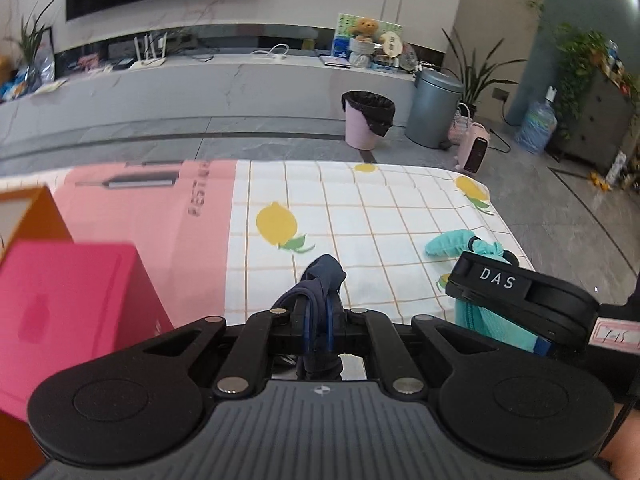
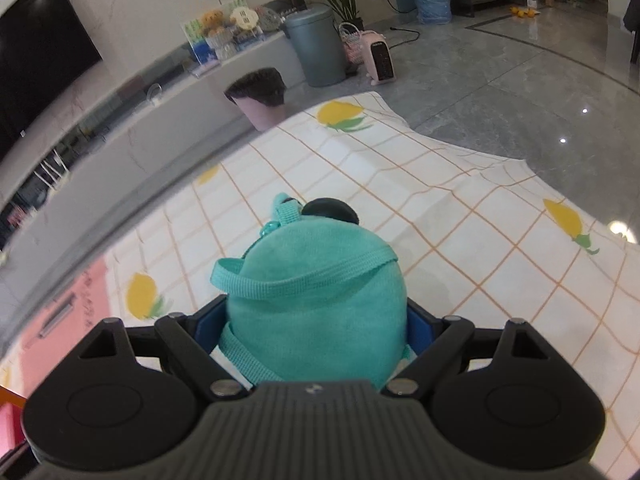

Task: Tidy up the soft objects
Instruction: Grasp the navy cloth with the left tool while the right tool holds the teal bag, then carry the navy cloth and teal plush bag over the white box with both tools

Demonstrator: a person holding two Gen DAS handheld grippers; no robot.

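both lifted: left gripper (image 1: 318, 322) pinching navy cloth (image 1: 323, 276), right gripper (image 2: 314, 334) spread wide around teal pouch (image 2: 316, 300); next, carry to pink box (image 1: 68, 316) at near left.

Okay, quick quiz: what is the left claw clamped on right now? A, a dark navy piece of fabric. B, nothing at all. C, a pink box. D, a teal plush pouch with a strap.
A: the left claw is shut on the dark navy fabric, which bunches up between its blue pads above the lemon-print cloth.

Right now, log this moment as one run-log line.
left gripper: shut on navy cloth | right gripper: shut on teal plush bag | lemon-print cloth below
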